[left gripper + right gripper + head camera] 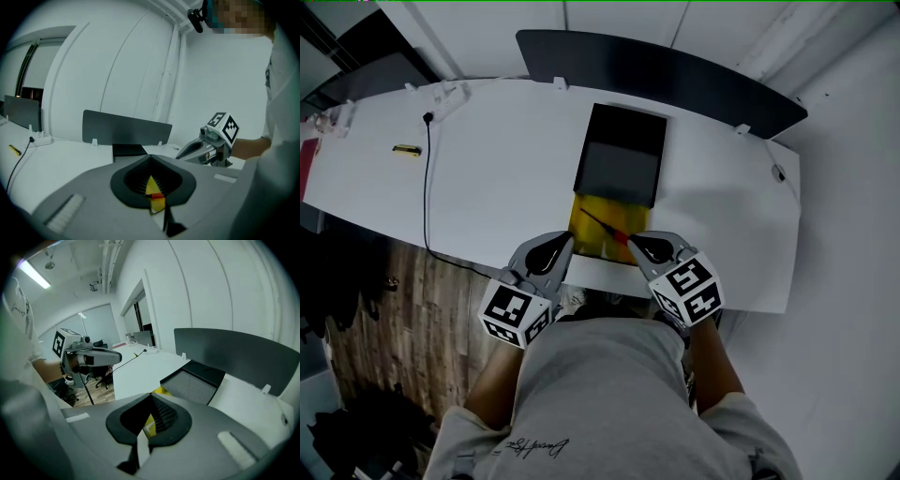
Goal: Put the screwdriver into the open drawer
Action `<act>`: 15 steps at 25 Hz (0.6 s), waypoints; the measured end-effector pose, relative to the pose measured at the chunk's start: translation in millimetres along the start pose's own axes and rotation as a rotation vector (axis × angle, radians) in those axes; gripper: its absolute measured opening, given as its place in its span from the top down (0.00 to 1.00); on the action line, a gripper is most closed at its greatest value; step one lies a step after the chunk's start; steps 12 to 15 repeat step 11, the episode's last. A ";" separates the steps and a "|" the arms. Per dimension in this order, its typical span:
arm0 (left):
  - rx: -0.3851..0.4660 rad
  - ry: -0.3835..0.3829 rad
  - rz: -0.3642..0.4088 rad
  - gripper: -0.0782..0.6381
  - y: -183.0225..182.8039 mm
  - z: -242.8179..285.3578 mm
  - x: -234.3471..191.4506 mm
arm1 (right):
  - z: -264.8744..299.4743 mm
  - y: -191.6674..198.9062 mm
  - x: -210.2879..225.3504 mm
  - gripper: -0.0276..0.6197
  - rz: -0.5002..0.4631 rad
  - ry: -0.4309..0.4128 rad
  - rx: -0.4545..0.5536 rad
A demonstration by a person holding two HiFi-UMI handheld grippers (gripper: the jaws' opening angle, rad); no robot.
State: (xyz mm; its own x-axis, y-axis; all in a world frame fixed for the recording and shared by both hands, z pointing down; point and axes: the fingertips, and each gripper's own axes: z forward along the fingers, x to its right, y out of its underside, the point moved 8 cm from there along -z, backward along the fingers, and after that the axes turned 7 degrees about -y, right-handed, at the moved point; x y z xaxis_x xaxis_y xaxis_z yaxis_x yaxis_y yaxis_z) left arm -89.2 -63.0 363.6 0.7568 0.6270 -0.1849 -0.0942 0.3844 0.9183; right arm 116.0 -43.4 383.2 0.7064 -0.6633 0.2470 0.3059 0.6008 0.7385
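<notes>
Both tongs were closed and empty, the left gripper (568, 240) and right gripper (631, 240) held side by side over the near edge of the table (487, 169). Between their tips, nearer the right one, the screwdriver (607, 229) lay in the open yellow drawer (587, 236), seemingly touching neither. Beyond them sat a black cabinet (621, 155).

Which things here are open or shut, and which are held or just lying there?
Drawer: open, pulled out toward the person.
Screwdriver: lying inside the drawer, not held.
Left gripper: jaws shut, empty.
Right gripper: jaws shut, empty.
Cable: lying slack on the table.
</notes>
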 end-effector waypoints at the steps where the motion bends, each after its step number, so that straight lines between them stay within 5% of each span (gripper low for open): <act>1: 0.000 0.001 0.001 0.89 -0.6 -0.1 0.3 | 0.2 -0.6 -0.7 0.94 -0.001 -0.002 0.000; 15: -0.003 0.013 -0.008 0.89 2.2 -3.3 1.8 | 1.3 -3.1 -1.9 0.94 -0.001 0.016 0.015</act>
